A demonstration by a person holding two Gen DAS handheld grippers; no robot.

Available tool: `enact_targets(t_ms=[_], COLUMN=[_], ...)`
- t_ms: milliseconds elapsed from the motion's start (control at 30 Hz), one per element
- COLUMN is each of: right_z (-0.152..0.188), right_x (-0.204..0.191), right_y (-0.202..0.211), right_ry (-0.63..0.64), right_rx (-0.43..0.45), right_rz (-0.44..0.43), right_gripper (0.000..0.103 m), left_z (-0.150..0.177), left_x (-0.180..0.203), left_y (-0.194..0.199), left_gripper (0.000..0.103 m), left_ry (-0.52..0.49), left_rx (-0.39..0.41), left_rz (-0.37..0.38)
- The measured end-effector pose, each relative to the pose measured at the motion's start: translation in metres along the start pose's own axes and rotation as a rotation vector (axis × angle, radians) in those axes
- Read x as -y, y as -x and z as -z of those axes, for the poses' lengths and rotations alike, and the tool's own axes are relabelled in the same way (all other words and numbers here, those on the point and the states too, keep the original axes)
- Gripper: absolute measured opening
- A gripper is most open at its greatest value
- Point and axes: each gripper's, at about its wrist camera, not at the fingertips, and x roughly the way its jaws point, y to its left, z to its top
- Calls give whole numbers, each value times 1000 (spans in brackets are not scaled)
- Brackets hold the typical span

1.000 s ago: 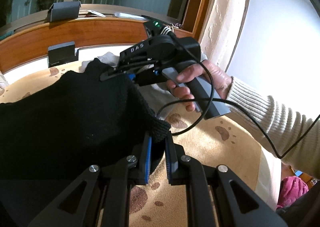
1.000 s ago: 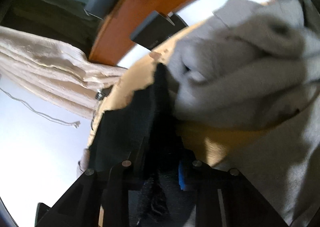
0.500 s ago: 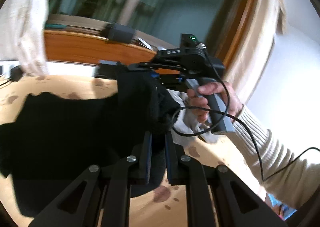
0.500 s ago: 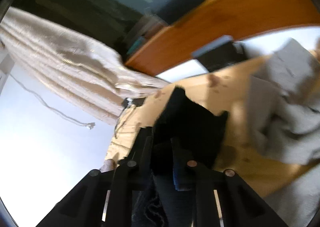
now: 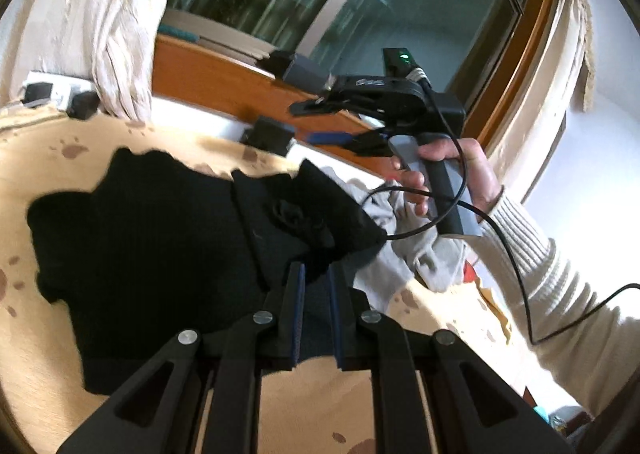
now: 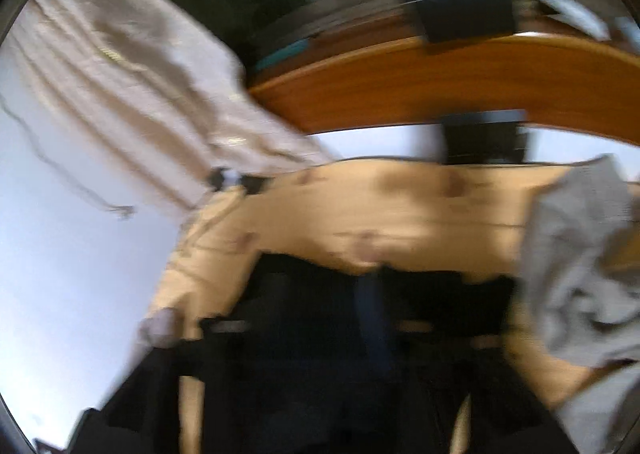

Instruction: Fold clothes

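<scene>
A black knit garment lies spread on the tan spotted cover. My left gripper is shut on a bunched edge of it near its right side. My right gripper is held above the garment's far edge, jaws apart and empty, with one blue pad showing. The right wrist view is blurred; it shows the black garment low in frame and the gripper's fingers only as dark smears.
A grey garment lies crumpled to the right of the black one, also in the right wrist view. A wooden window ledge, a beige curtain and a dark box stand behind.
My right gripper has let go of the black garment and risen clear, jaws open. The far edge of the garment has dropped onto the cover. My left gripper still holds its edge.
</scene>
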Motion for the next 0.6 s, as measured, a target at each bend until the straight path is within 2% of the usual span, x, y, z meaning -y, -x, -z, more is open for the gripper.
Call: enact_targets(t_ms=[33,133,233,300,367,433,500,600], right_z=[3,21,55,90,126,159,191,219], right_x=[10,43,70,86,94,79,64,18], right_y=[8,40,74,89,91,88,86,80], right_ry=[-2,-51,-120,-140,-129,-56,16,188], right_rx=[18,88,208,256,255,258,262,278], right_rz=[50,73,51,85,148,205,261,269], right_gripper=[84,84,84,84,84,84,84,84], left_z=[1,2,-5,-11,-25,-40,-56,-77], left_x=[-1,-7,-30,-44,-55,-62,-63,-65], left_y=[-2,3,5,4,-1,-9,-17,-41], left_gripper=[14,14,14,15,25,64,75,79], left_ry=[0,33,147,227,287,324,330,348], left_rx=[-5,1,-11,-47,-96,-151,-167,-225], left_rz=[5,0,23,25,46,76,64,110])
